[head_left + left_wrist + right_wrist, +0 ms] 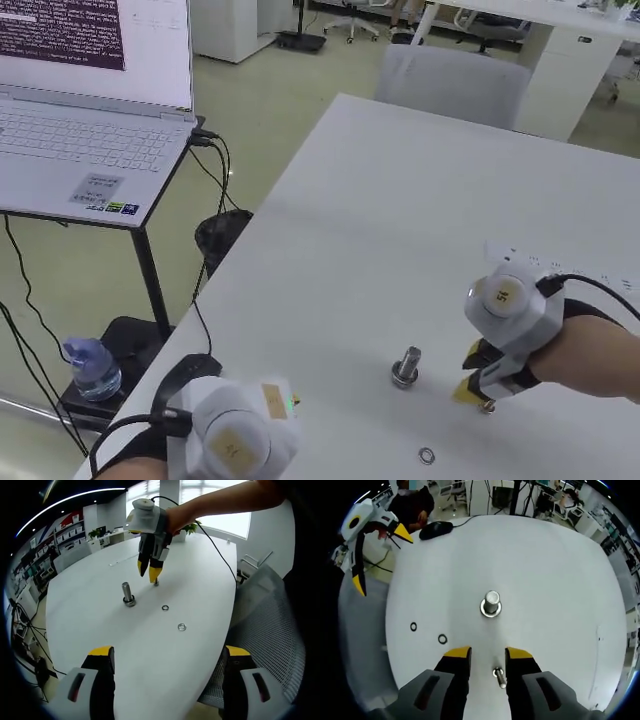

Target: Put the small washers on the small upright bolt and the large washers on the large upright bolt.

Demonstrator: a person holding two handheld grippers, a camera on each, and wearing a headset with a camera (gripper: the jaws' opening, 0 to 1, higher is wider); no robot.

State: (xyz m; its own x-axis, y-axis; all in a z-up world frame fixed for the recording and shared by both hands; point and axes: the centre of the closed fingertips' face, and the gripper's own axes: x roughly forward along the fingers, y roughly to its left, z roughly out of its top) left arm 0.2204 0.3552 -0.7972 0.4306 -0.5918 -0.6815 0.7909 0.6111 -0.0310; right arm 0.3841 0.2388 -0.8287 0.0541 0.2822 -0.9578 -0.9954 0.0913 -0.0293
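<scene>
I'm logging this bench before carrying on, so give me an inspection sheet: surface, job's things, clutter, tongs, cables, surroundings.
Surface: white table, no marks seen.
Job's things: large bolt upright; small bolt upright; two loose washers flat on the table.
Clutter: black mouse near the table edge.
Tongs: left tongs open wide, holding nothing; right tongs open, jaws either side of the small bolt.
Cables: black cable trailing from the right tongs; laptop leads hanging beside the table.
Surroundings: laptop on a stand, water bottle on the floor, grey chair.
</scene>
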